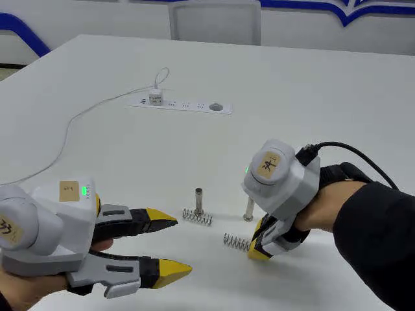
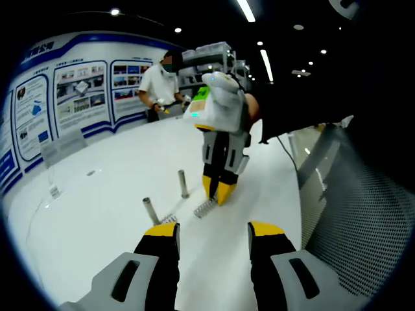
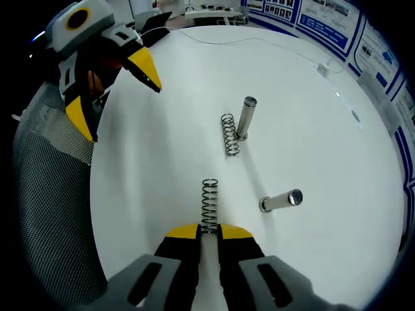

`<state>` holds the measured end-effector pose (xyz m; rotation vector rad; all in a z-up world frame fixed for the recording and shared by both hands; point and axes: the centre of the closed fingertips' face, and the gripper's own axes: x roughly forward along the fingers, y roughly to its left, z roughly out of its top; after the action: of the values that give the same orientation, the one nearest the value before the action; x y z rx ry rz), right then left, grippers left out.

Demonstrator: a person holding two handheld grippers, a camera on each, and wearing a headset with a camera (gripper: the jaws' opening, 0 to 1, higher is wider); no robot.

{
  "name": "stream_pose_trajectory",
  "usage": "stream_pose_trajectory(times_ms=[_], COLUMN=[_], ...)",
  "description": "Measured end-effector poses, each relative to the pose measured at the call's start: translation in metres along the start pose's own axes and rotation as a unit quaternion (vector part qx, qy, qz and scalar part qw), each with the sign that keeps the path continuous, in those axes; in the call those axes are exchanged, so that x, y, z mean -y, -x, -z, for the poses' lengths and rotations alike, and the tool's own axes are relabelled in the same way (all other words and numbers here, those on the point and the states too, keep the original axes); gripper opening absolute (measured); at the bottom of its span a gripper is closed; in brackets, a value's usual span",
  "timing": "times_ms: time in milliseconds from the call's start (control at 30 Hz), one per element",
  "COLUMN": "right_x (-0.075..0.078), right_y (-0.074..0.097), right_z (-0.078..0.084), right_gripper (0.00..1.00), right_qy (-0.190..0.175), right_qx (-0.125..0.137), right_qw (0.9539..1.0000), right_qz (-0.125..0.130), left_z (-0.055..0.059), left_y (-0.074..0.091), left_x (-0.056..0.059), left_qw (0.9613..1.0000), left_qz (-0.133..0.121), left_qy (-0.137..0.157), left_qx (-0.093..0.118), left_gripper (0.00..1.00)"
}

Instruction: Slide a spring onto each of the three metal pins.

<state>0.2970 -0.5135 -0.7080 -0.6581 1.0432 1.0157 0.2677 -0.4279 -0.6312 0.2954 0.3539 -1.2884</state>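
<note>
Two metal pins stand upright on the white table, the left pin (image 1: pixel 198 200) (image 3: pixel 245 116) and the right pin (image 1: pixel 249 208) (image 3: pixel 280 201). A loose spring (image 1: pixel 197 217) (image 3: pixel 228 134) lies at the left pin's foot. My right gripper (image 1: pixel 256 250) (image 3: pixel 209 228) points down at the table, shut on one end of a second spring (image 1: pixel 237 241) (image 3: pixel 209 204) (image 2: pixel 205 207), which sticks out low over the tabletop. My left gripper (image 1: pixel 172 245) (image 2: pixel 214 232) hovers open at the near left with nothing between its yellow tips, aimed toward the pins.
A white power strip (image 1: pixel 181 103) with a plugged charger and a cable trailing left lies mid-table. A chair (image 1: pixel 214 21) stands at the far edge. In the left gripper view a person (image 2: pixel 161 87) stands in the background.
</note>
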Motion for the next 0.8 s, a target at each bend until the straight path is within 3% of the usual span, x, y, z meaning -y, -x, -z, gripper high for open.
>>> stream_pose_trajectory(times_ms=[400, 667, 800], right_x=[-0.025, -0.047, -0.057], right_y=[0.024, 0.039, 0.040], right_z=[-0.018, -0.036, -0.041], right_gripper=[0.11, 0.11, 0.11], right_qy=[0.022, 0.052, 0.064], right_qx=[0.022, 0.027, 0.023], right_qw=[0.9993, 0.9975, 0.9964], right_qz=[-0.023, -0.040, -0.050], left_z=[0.009, 0.011, 0.012], left_y=[-0.022, -0.032, -0.033], left_x=[0.002, 0.008, 0.013], left_qw=[0.9978, 0.9958, 0.9945], left_qz=[0.041, 0.062, 0.069], left_qy=[-0.032, -0.051, -0.066], left_qx=[-0.040, -0.044, -0.042], left_gripper=[0.42, 0.38, 0.30])
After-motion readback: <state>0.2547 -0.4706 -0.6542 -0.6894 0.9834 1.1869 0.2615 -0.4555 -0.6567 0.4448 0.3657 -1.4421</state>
